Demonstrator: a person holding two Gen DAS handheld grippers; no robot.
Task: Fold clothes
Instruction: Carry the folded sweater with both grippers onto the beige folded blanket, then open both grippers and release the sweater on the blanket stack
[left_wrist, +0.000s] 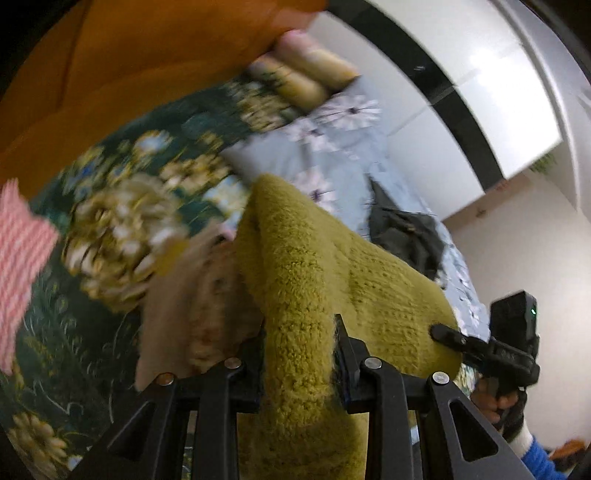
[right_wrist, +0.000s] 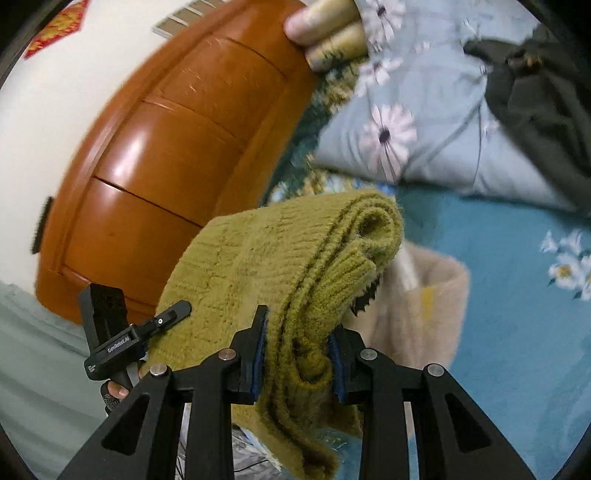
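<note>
While both the left tongs and right tongs clench bunched folds of the sweater, slung between them above the bed, it looks thick, soft, floppy and best held by its ribbed edges.

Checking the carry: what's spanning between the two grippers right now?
The olive-green sweater stretches from left gripper to right gripper, clamped in both; both wrist views show it.

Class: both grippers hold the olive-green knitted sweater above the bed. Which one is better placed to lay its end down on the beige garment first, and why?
Probably the right gripper: in its view the beige garment lies just beyond its bunched end of the sweater. The left gripper also grips the sweater, but the beige garment sits off to its side.
</note>
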